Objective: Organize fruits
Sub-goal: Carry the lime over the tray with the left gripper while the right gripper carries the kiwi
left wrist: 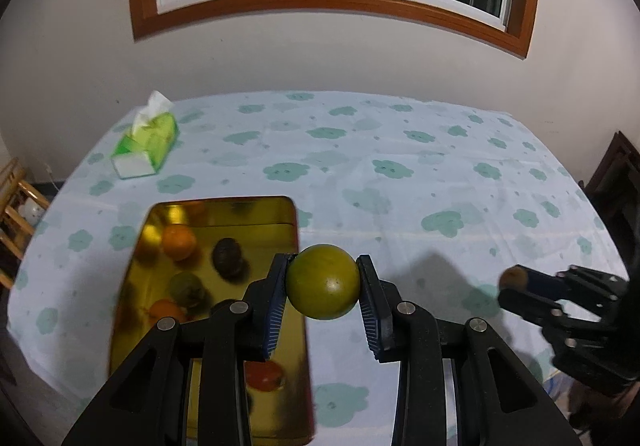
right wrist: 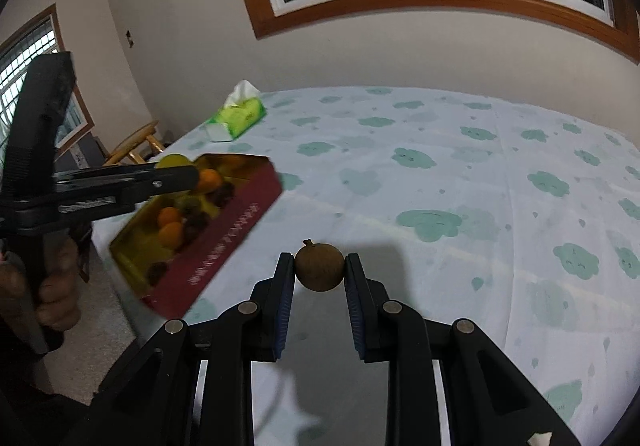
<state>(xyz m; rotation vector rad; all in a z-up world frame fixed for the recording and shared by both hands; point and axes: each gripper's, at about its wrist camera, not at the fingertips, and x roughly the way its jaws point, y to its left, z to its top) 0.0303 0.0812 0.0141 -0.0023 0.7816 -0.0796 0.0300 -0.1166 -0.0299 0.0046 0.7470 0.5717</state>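
My left gripper (left wrist: pixel 323 286) is shut on a green round fruit (left wrist: pixel 323 282) and holds it above the right edge of a gold tin (left wrist: pixel 224 212) with dark red sides. The tin holds several orange, brown and green fruits, such as an orange one (left wrist: pixel 179 242). My right gripper (right wrist: pixel 320 272) is shut on a small brown fruit (right wrist: pixel 320 266) and holds it above the tablecloth, to the right of the tin (right wrist: pixel 224 238). The left gripper (right wrist: pixel 176 174) shows in the right wrist view over the tin. The right gripper (left wrist: pixel 516 282) shows at the right of the left wrist view.
A green tissue pack (left wrist: pixel 146 144) lies at the far left of the table, also in the right wrist view (right wrist: pixel 238 116). The cloud-patterned tablecloth (left wrist: pixel 400 166) covers the table. A wooden chair (right wrist: pixel 136 146) stands beyond the left edge. A wall with a window lies behind.
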